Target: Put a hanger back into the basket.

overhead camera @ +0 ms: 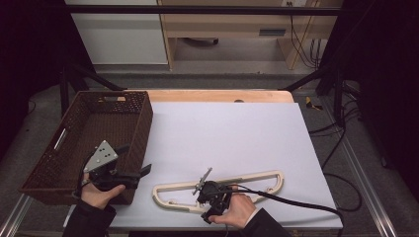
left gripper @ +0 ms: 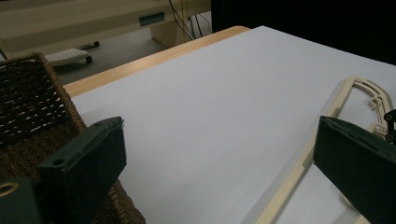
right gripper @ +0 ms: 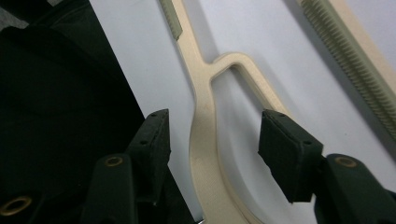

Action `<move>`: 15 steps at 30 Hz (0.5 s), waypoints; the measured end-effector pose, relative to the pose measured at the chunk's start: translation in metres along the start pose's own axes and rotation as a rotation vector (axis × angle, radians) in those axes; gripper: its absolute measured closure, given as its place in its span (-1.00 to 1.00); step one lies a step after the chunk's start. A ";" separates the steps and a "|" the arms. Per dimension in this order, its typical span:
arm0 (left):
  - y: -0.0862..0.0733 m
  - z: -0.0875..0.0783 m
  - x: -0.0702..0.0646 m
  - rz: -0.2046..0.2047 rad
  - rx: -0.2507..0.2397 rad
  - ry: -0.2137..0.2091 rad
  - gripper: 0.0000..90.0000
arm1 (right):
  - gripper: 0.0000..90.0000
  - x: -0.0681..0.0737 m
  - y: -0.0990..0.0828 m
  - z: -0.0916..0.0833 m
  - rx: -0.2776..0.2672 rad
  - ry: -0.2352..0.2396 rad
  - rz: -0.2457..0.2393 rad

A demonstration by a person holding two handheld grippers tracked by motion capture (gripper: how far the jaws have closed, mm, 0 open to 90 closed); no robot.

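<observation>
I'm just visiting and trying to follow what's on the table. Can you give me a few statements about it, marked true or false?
1. The basket has nothing in it. True.
2. The cream hanger lies inside the basket. False: it lies flat on the white sheet, beside the basket.
3. The right gripper is open, one jaw on each side of a hanger bar. True.
4. The left gripper is clamped on the basket rim. False: it is open and holds nothing.
5. The hanger is black. False: it is cream.
</observation>
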State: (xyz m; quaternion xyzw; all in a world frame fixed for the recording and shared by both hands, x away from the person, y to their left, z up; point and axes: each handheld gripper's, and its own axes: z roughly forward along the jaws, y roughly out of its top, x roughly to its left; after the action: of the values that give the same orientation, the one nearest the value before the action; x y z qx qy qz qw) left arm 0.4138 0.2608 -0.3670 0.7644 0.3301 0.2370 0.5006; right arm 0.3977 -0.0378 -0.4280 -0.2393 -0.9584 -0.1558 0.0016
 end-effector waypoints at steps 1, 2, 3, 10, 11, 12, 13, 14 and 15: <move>0.000 0.000 0.000 0.000 0.000 0.000 -0.95 | 0.02 0.000 0.000 0.001 0.006 -0.001 -0.001; 0.000 0.000 0.000 -0.001 0.000 0.000 -0.95 | 0.05 0.000 0.000 0.003 0.012 0.006 -0.001; 0.000 0.000 0.000 -0.001 0.000 0.000 -0.95 | 0.08 0.000 0.000 0.004 0.019 0.009 0.000; -0.001 0.001 0.000 0.001 0.003 -0.002 -0.95 | 0.30 -0.002 0.002 0.012 0.060 0.013 0.006; -0.001 0.001 0.000 0.002 0.004 -0.001 -0.95 | 0.32 -0.003 0.002 0.012 0.065 0.016 0.006; -0.001 0.001 0.000 0.002 0.004 -0.001 -0.95 | 0.33 -0.003 0.002 0.013 0.067 0.017 0.002; -0.001 0.001 0.000 0.003 0.004 -0.001 -0.95 | 0.35 -0.003 0.002 0.013 0.069 0.022 0.002; -0.001 0.001 0.000 0.003 0.005 -0.001 -0.95 | 0.37 -0.003 0.002 0.013 0.073 0.025 0.001; -0.001 0.001 0.000 0.004 0.006 -0.002 -0.95 | 0.40 -0.002 0.002 0.014 0.077 0.025 0.008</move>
State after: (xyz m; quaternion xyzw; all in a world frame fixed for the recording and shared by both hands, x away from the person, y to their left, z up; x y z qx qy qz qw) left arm 0.4141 0.2601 -0.3681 0.7668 0.3289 0.2363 0.4981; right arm 0.4016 -0.0329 -0.4404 -0.2408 -0.9626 -0.1219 0.0235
